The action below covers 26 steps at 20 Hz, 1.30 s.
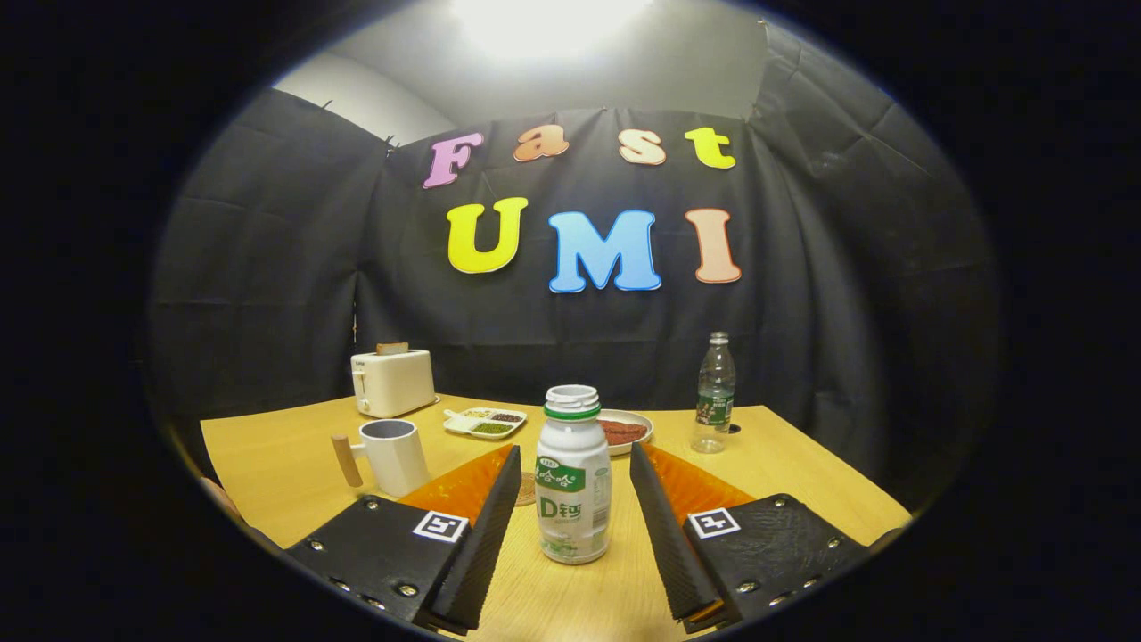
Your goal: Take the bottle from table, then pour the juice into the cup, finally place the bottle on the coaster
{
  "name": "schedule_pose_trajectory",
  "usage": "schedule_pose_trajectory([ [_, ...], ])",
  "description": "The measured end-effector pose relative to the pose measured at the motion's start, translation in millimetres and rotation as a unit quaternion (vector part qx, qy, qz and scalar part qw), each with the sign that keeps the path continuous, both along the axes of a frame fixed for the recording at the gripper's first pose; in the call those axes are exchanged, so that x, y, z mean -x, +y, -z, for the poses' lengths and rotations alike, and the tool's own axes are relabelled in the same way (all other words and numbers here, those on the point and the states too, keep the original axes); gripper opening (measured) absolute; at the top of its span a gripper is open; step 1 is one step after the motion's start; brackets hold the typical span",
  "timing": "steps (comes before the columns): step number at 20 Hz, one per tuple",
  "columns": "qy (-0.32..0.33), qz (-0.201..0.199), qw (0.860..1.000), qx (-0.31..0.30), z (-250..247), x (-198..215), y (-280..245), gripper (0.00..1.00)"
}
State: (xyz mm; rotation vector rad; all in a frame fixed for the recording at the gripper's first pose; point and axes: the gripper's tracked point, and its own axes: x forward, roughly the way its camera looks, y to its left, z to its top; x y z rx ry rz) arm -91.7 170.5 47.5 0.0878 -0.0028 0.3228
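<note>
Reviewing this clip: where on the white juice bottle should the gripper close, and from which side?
Grip the white juice bottle at its straight labelled mid-body, coming level from the near side. It stands upright between the open gripper fingers, untouched; the cap end is narrower.

A bright ceiling light (548, 22) glared overhead; the table (267, 464) was evenly lit, the dark surroundings dim, edges curved by fisheye distortion.

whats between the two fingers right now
In the gripper view the white juice bottle stands upright on the table between the open gripper's fingers, touching neither.
</note>
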Motion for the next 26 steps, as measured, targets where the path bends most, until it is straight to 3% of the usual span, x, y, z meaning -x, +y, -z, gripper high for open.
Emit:
schedule_pose_trajectory([
  [21, 0.061, -0.004, 0.998, -0.017, 55, -55, 21, 0.75],
  [26, 0.073, 0.015, 0.997, -0.001, 57, -58, 18, 0.72],
])
